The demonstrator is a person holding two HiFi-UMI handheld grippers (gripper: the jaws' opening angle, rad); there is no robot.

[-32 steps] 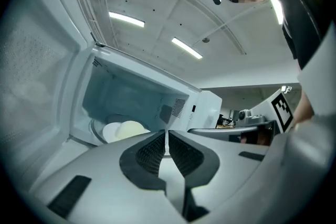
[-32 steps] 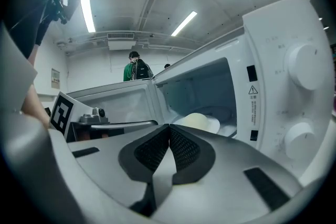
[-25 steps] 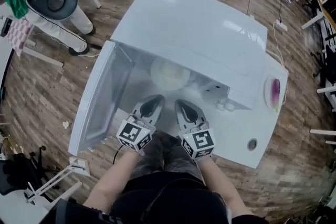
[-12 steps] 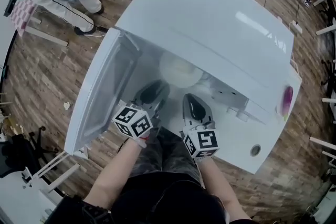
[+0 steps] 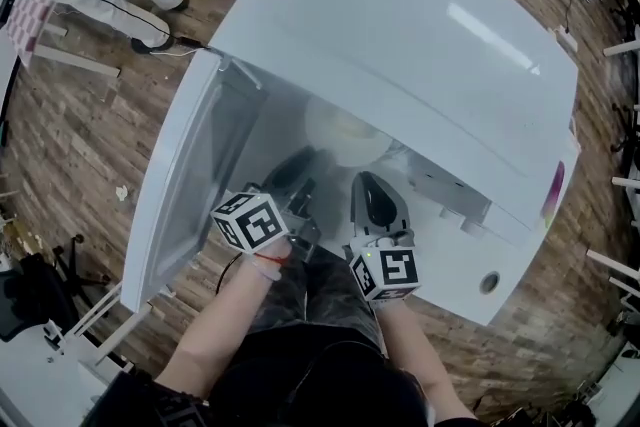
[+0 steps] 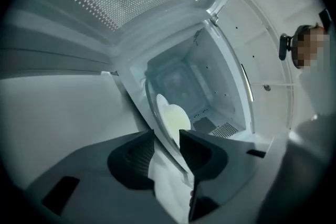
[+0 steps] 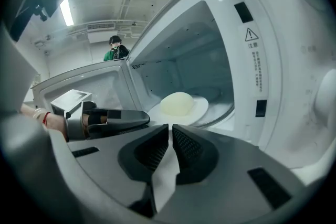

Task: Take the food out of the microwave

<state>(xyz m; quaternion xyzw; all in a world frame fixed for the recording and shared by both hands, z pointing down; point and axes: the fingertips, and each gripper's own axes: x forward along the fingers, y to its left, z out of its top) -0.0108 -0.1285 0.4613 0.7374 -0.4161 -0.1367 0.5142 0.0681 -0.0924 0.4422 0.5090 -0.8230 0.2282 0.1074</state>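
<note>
Pale dome of food sat on white plate inside microwave cavity; not yet out. Door stood swung wide to left, so opening step looked done. Your left gripper, rolled sideways at cavity mouth, had just been opening its jaws; they stood wide, pads on nothing, plate just ahead of gap. Your right gripper hung beside it, jaws together, empty. Left to do, as I judged it: grip plate rim, draw plate out, set it down.
</note>
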